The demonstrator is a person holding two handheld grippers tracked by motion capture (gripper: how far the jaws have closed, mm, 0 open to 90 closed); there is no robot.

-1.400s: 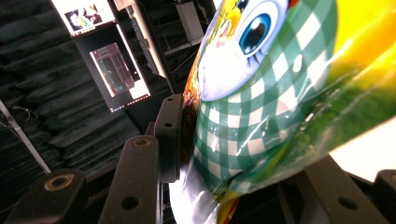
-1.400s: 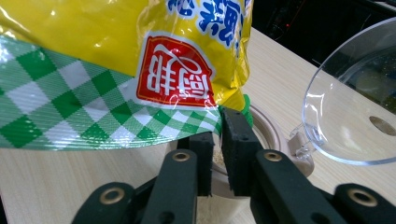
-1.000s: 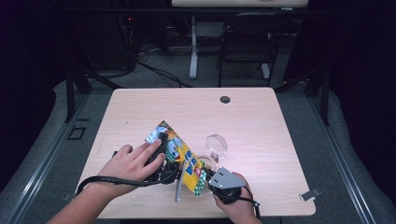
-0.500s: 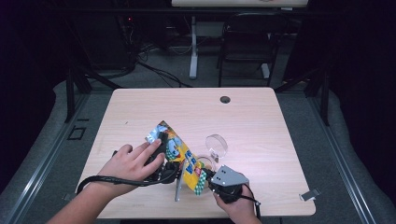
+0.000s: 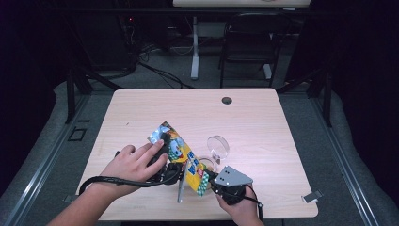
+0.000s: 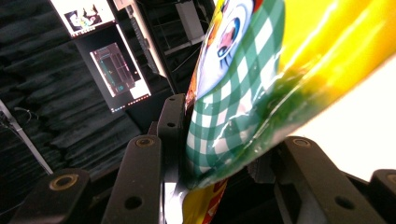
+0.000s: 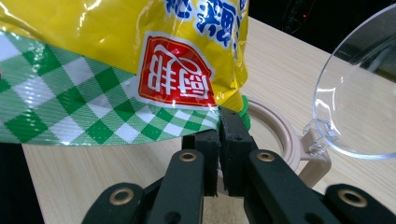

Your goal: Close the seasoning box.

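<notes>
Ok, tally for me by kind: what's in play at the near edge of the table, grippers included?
Yellow foil snack bag with green-checked edge: 1
Round beige-rimmed container with clear hinged lid: 1
Black two-jaw grippers, left gripper and right gripper: 2
Total: 4

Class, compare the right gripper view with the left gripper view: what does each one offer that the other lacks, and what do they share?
Right gripper view: a clear round plastic lid hinged to a beige ring. Left gripper view: lit monitor screens in a dark room. Shared: the yellow, green-checked snack bag, pinched by the right tongs and left tongs.
</notes>
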